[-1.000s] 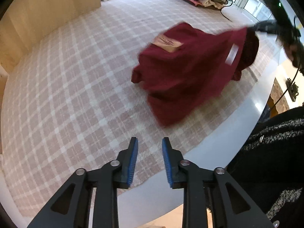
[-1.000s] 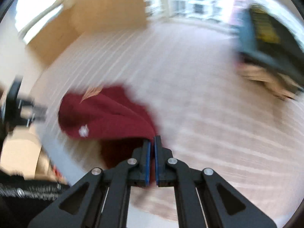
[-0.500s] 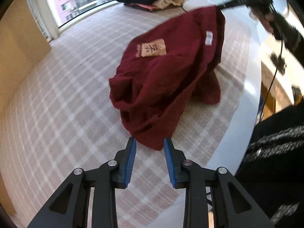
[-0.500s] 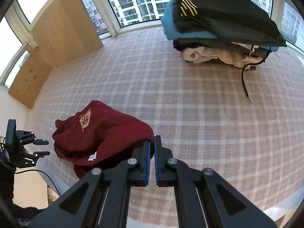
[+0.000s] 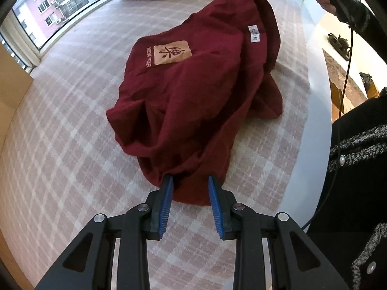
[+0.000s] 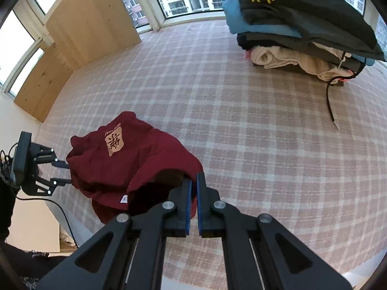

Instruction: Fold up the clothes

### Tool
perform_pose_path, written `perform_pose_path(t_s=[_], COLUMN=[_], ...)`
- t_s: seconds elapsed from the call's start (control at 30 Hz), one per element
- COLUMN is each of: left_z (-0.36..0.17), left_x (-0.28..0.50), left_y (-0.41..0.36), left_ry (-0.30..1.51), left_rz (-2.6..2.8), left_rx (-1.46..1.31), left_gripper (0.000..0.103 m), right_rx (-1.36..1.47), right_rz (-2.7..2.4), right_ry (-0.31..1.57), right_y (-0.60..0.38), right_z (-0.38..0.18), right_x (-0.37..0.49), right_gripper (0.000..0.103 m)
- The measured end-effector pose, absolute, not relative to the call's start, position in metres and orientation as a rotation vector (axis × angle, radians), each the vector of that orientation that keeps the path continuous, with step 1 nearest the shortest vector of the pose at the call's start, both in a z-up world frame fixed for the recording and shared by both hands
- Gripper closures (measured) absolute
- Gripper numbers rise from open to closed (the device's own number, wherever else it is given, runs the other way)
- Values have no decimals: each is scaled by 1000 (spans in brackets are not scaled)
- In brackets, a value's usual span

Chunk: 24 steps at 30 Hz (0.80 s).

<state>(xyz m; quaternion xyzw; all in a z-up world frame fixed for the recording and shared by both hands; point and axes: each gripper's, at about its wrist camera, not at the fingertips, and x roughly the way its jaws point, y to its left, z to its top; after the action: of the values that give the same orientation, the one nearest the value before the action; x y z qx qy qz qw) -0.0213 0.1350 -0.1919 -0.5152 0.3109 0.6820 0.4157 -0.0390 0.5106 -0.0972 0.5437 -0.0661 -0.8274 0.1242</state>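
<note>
A plaid cloth (image 6: 241,125) covered the table. Near its front edge lay the dark red garment (image 5: 193,96). The right gripper (image 6: 194,183) pinched its lifted edge; the left gripper (image 5: 189,181), jaws wide, straddled its near hem.

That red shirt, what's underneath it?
The red shirt lies bunched on a pink checked cloth. The right tool lifts one edge, showing only dark folds; the rest stays hidden.
</note>
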Motion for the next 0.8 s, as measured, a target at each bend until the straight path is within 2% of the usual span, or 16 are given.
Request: perform_pose_path(t_s=[0.23, 0.27, 0.33, 0.4, 0.53, 0.8], left_z=[-198, -198, -197, -192, -142, -6], left_x=[-17, -17, -17, -16, -21, -41], left_y=[142, 141, 137, 133, 120, 68], left_ry=[791, 776, 746, 711, 645, 436], left_rz=[1653, 1661, 1676, 1704, 1902, 2272], left_rx=[-1328, -1339, -1361, -1376, -1342, -1187], left_gripper=[76, 79, 97, 98, 99, 99], right_rx=[1626, 1632, 1640, 1636, 1558, 1249], right_rz=[-2372, -2372, -2373, -2383, -2435, -2560], right_ry=[-182, -179, -185, -195, -208, -184], right_y=[511, 512, 515, 519, 523, 510], right_z=[-112, -114, -118, -116, -89, 13], right_x=[-37, -36, -33, -29, -23, -27], right_gripper=[99, 99, 99, 99, 99, 99])
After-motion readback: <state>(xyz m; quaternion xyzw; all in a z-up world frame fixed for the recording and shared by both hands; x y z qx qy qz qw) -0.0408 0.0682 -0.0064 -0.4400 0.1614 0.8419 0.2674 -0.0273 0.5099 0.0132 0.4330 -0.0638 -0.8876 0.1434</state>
